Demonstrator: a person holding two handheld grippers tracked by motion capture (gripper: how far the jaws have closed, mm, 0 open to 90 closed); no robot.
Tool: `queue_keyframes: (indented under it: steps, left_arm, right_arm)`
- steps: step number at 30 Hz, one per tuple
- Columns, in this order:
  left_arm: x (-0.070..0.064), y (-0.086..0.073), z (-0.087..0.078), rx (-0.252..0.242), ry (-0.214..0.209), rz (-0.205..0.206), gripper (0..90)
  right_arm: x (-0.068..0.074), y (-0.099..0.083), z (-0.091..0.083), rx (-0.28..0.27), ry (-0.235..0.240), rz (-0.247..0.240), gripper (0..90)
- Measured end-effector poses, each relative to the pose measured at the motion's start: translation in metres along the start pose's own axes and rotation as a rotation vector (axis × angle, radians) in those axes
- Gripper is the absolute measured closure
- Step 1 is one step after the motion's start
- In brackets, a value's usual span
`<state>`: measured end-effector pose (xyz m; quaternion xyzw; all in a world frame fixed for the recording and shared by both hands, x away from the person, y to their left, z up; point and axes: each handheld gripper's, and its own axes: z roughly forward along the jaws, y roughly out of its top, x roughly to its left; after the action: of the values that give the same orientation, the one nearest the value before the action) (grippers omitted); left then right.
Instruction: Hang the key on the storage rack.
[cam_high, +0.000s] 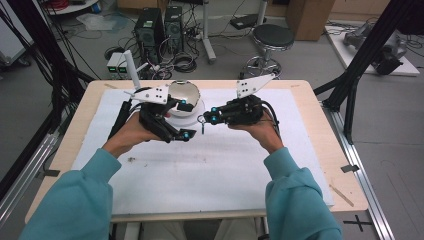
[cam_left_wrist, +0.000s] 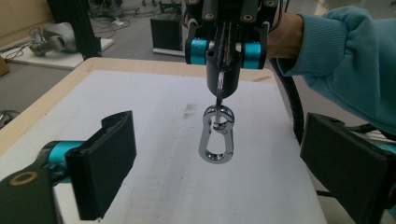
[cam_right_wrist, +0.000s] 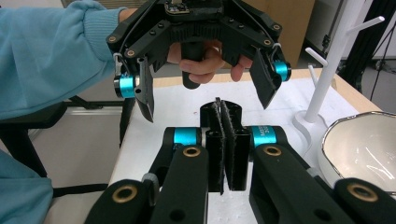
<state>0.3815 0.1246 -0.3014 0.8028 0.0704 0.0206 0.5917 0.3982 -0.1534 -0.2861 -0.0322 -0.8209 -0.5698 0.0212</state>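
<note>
Right claw (cam_left_wrist: 227, 46) pinches carabiner (cam_left_wrist: 216, 140); white bowl (cam_right_wrist: 359, 149) nearby, contents unclear.

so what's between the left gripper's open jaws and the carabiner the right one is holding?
Nothing: in the left gripper view the carabiner hangs from the shut right gripper above bare white mat.

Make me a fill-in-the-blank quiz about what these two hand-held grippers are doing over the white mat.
1. The right hand-held gripper is shut on a silver metal ____.
2. The left hand-held gripper has its jaws ____.
3. Behind the left hand-held gripper sits a white bowl with a ____ inside.
4. The white peg stand rises beside the ____.

Missing words: carabiner; open; shiny silver; bowl
</note>
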Motion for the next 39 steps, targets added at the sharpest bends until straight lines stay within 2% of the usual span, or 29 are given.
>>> queue_keyframes:
  steps: [1, 4, 7, 8, 11, 12, 14, 18, 19, 23, 35, 39]
  left_arm:
    - [0.0004, -0.0002, 0.0002, -0.002, -0.008, -0.003, 14.1]
    - [0.0016, -0.0004, 0.0003, -0.007, -0.019, 0.006, 25.2]
    - [0.0026, -0.0009, 0.0002, -0.012, -0.042, 0.003, 29.0]
    - [0.0029, -0.0011, 0.0001, -0.012, -0.049, 0.004, 34.9]
    - [0.0033, -0.0014, 0.0, -0.01, -0.06, -0.001, 39.0]
    - [0.0032, -0.0014, 0.0, -0.013, -0.062, 0.001, 44.1]
    - [0.0032, -0.0011, -0.0005, -0.018, -0.068, 0.003, 46.0]
    - [0.0034, 0.0, -0.0009, -0.02, -0.074, 0.006, 57.0]
    - [0.0032, 0.0003, -0.0007, -0.027, -0.076, -0.001, 57.0]
    - [0.003, 0.0017, -0.0014, -0.024, -0.071, 0.014, 66.0]
    - [0.0024, 0.0026, -0.0015, -0.015, -0.068, 0.01, 81.0]
    - [0.0028, 0.0023, -0.0016, -0.014, -0.069, 0.001, 81.5]
  right_arm:
    - [0.0, 0.0, 0.0, 0.0, 0.0, 0.0, 89.1]
    - [-0.001, -0.0004, 0.001, 0.002, 0.006, 0.003, 89.1]
    - [-0.0013, -0.0006, 0.0019, 0.0, 0.01, 0.0, 89.1]
    - [-0.0007, -0.0006, 0.0026, 0.002, 0.013, 0.003, 89.1]
    - [-0.0008, -0.0005, 0.003, 0.002, 0.014, 0.002, 89.1]
    - [-0.0008, -0.0006, 0.0033, 0.005, 0.015, 0.005, 89.1]
    - [-0.0007, -0.0007, 0.0035, 0.004, 0.017, 0.006, 89.1]
    - [-0.0005, -0.0006, 0.0046, 0.007, 0.02, 0.001, 89.1]
    - [-0.0005, -0.0006, 0.0046, 0.007, 0.02, 0.001, 89.1]
    - [-0.0004, -0.0005, 0.0053, 0.006, 0.023, 0.001, 89.1]
    - [0.0002, -0.0002, 0.0056, 0.005, 0.026, -0.008, 89.0]
    - [0.0006, -0.0003, 0.0059, 0.011, 0.027, -0.004, 89.1]
